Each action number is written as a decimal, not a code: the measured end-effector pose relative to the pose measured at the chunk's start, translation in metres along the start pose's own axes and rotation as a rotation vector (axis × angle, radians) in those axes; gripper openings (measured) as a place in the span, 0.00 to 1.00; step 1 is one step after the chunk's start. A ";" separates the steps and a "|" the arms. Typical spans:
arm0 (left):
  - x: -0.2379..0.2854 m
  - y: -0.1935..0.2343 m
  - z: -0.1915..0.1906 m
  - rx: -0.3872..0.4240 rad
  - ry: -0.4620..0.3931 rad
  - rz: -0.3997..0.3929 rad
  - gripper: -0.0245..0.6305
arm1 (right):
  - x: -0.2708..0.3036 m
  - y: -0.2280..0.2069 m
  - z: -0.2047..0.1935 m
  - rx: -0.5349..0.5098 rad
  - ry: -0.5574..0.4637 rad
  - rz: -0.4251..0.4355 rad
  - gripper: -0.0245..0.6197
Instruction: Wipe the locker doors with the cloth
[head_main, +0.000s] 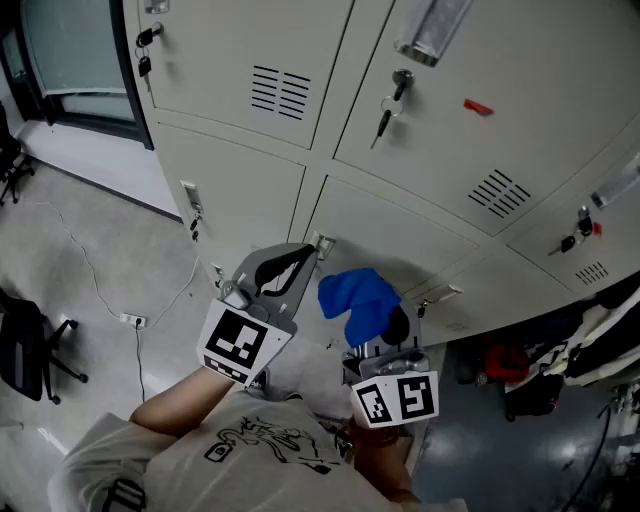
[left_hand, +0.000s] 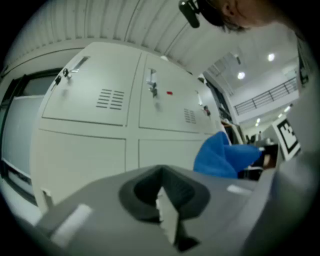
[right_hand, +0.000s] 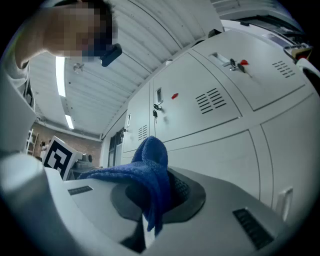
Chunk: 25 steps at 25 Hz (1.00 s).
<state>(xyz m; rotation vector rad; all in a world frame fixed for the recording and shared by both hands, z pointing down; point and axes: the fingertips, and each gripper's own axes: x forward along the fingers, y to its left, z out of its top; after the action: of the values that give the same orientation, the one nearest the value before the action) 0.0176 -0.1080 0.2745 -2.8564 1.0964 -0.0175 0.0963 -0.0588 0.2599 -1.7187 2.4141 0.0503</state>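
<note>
A bank of pale grey locker doors (head_main: 430, 90) fills the top of the head view, with vents and keys in the locks. A blue cloth (head_main: 358, 300) is bunched in my right gripper (head_main: 385, 330), which is shut on it just below a lower locker door (head_main: 390, 235). In the right gripper view the cloth (right_hand: 150, 172) drapes out from between the jaws, with the lockers (right_hand: 225, 120) ahead. My left gripper (head_main: 285, 265) is shut and empty, close to the same lower row; its jaws (left_hand: 162, 200) meet with nothing between them, and the cloth (left_hand: 225, 155) shows to its right.
A key (head_main: 388, 112) hangs from an upper lock. A white cable (head_main: 95, 280) runs over the grey floor at left, beside a black chair (head_main: 25, 350). Dark and red items (head_main: 530, 370) lie at the lockers' lower right. A glass door (head_main: 70, 60) stands far left.
</note>
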 end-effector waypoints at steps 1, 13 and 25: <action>0.006 0.007 0.006 0.009 -0.003 0.006 0.04 | 0.012 0.001 0.009 -0.061 -0.016 0.000 0.08; 0.048 0.072 0.044 0.013 -0.008 0.086 0.04 | 0.127 0.013 0.042 -0.904 -0.044 -0.147 0.08; 0.057 0.062 -0.009 -0.007 0.032 0.064 0.04 | 0.113 0.004 -0.035 -1.171 -0.006 -0.152 0.08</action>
<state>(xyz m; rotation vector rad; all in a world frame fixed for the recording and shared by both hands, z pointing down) 0.0187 -0.1928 0.2769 -2.8354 1.1959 -0.0559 0.0526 -0.1673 0.2753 -2.1950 2.3304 1.7104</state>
